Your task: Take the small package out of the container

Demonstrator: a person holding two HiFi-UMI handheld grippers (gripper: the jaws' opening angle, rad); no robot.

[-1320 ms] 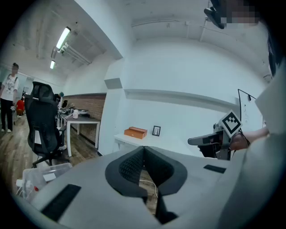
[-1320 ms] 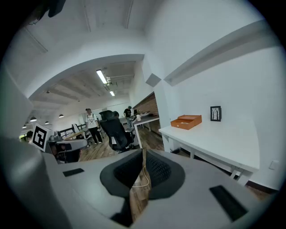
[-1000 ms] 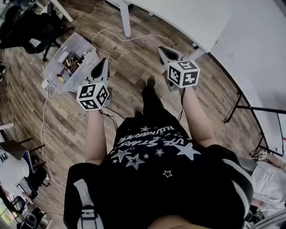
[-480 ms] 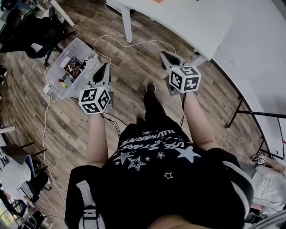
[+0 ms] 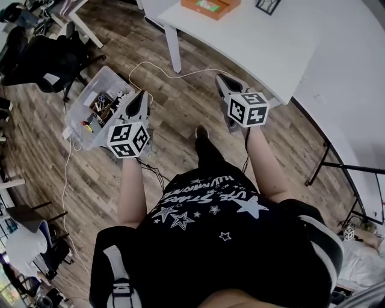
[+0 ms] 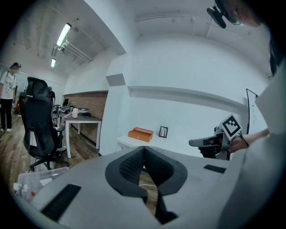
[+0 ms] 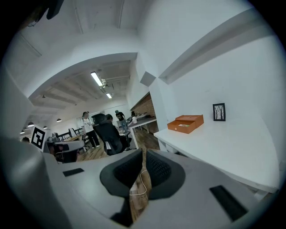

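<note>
Wooden floor point(image 5: 180, 114) has slid back, white table point(image 5: 271, 42) with orange container point(image 5: 209, 6) now in head view, small package presumably inside; left gripper point(image 5: 143, 94) and right gripper point(image 5: 222, 79) jaws closed, empty

bright ceiling tubes point(image 6: 62, 35), fisheye-warped dark edges

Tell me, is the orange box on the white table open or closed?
Open. Seen from above, the orange box has no lid over it, and its inside is in plain sight within the orange rim.
</note>
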